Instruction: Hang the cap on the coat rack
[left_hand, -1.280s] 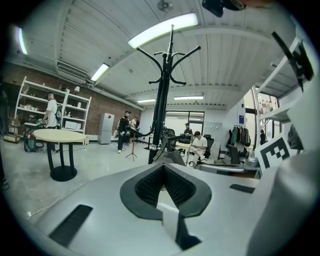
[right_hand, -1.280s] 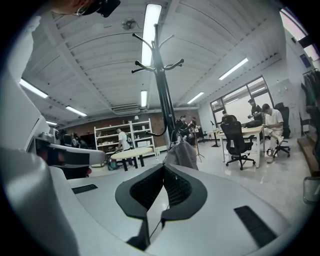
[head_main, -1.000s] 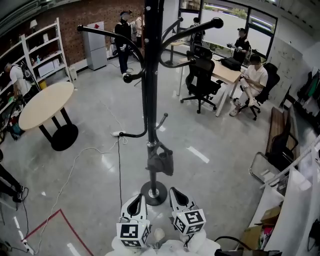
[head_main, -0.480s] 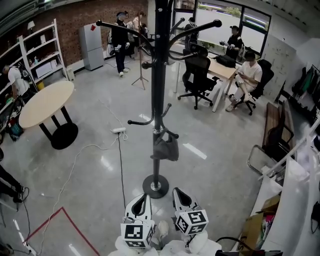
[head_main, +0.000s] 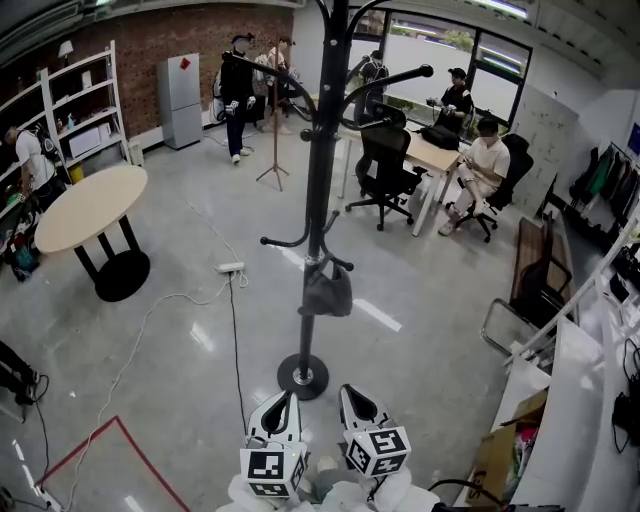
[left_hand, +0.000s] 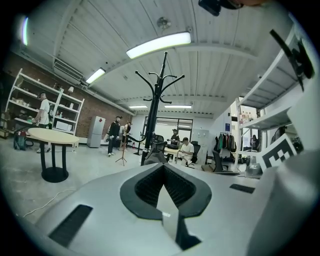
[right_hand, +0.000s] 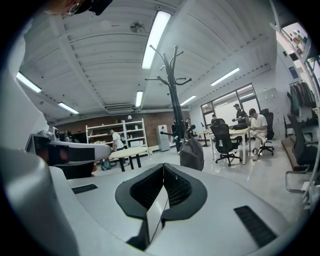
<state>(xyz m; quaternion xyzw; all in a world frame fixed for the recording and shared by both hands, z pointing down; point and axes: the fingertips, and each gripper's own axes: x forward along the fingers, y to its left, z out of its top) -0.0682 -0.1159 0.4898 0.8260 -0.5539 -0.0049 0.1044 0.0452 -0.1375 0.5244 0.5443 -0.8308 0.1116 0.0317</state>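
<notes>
Bright, even light from ceiling strip lamps (left_hand: 159, 45) and a window (head_main: 435, 55); the polished floor (head_main: 160, 250) carries pale glare streaks. Both gripper views are fisheye, bent at the edges, with black corners and blurred near surfaces.

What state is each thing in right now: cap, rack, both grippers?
Dark grey fabric cap: hanging on a low hook of the rack.
Black metal coat rack: upright on its round base.
Left gripper: shut, empty.
Right gripper: shut, empty.
</notes>
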